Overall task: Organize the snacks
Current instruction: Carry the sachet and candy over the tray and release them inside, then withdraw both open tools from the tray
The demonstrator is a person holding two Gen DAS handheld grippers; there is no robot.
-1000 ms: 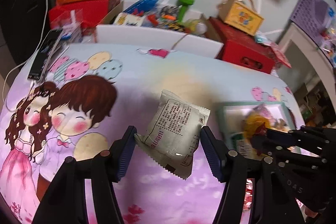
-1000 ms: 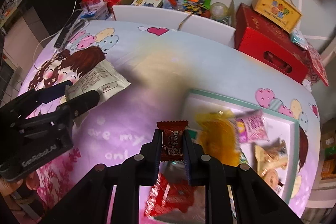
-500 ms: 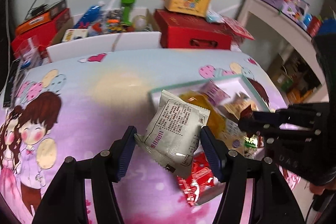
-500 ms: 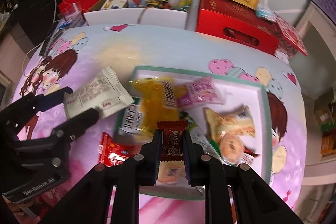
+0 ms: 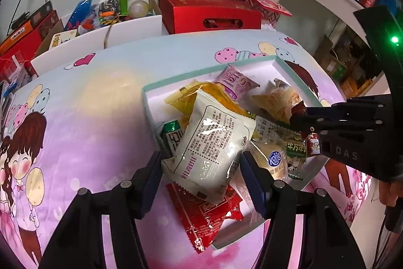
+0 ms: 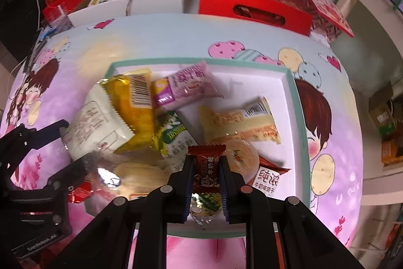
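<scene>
Both wrist views look closely down, sharing the tray [image 5: 292, 69].

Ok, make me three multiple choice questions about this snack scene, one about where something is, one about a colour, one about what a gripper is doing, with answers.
1. Where is the purple packet?
A. in the tray
B. on the red box
C. in the left gripper

2. What colour is the tray rim?
A. orange
B. teal
C. black

3. What is the right gripper doing?
A. hanging open
B. gripping a green bottle
C. gripping a small brown candy

Answers: 1 A, it lies among the tray's snacks. 2 B, a teal edge frames the white inside. 3 C, the brown candy is pinched between its fingers.
</scene>
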